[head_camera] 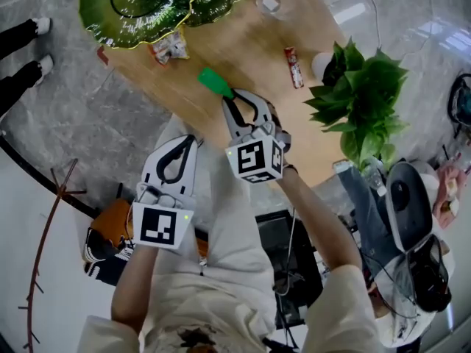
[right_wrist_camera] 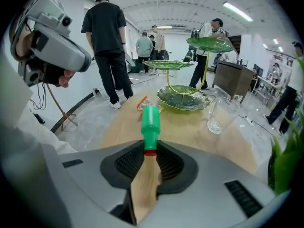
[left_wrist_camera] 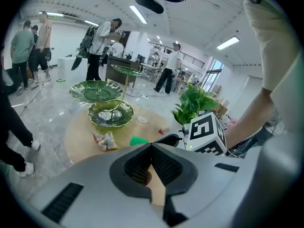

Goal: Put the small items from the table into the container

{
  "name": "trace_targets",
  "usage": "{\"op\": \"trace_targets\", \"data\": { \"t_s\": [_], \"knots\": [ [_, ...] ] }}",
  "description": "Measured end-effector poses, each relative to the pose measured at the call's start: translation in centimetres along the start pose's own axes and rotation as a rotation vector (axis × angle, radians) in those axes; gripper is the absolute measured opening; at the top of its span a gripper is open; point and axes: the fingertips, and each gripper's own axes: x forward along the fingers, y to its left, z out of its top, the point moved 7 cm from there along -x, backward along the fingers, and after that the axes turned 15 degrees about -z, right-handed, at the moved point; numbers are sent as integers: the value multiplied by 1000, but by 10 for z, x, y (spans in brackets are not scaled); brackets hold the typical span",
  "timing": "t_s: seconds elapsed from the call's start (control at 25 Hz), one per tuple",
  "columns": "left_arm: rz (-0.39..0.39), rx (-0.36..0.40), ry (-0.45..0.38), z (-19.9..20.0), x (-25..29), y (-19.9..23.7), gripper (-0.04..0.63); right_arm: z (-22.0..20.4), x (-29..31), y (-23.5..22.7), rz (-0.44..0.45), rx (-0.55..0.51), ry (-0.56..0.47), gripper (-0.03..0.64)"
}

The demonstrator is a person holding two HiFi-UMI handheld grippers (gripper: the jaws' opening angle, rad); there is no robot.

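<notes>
My right gripper (head_camera: 230, 98) (right_wrist_camera: 150, 147) is shut on a small green tube with a red band (head_camera: 215, 81) (right_wrist_camera: 150, 121), held above the round wooden table (head_camera: 243, 43). The tube sticks out ahead of the jaws. My left gripper (head_camera: 189, 140) (left_wrist_camera: 152, 147) is shut with nothing in it, nearer the person's body and off the table's near edge. A crinkled snack packet (head_camera: 171, 48) (left_wrist_camera: 105, 140) lies by the green tiered dish stand (head_camera: 158, 2) (right_wrist_camera: 183, 99) (left_wrist_camera: 110, 113). A red bar (head_camera: 294, 67) (left_wrist_camera: 165, 130) lies to the right.
A clear glass (head_camera: 272, 2) (right_wrist_camera: 219, 115) stands on the table beside the dish stand. A potted green plant (head_camera: 360, 98) (left_wrist_camera: 195, 101) sits at the table's right edge. Several people stand around the room, and someone's legs (head_camera: 22, 54) show at the left.
</notes>
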Motion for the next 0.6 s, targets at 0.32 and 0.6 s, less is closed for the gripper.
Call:
{"op": "trace_targets", "data": {
  "t_s": [0.32,0.6],
  "knots": [
    [5,32,-12,13,-12,1,-2,31,-27,-6,-4,65,-23,83],
    [24,53,-29,29,-25,11,-2,59,-46,-11,-11,70,-39,83]
  ]
}}
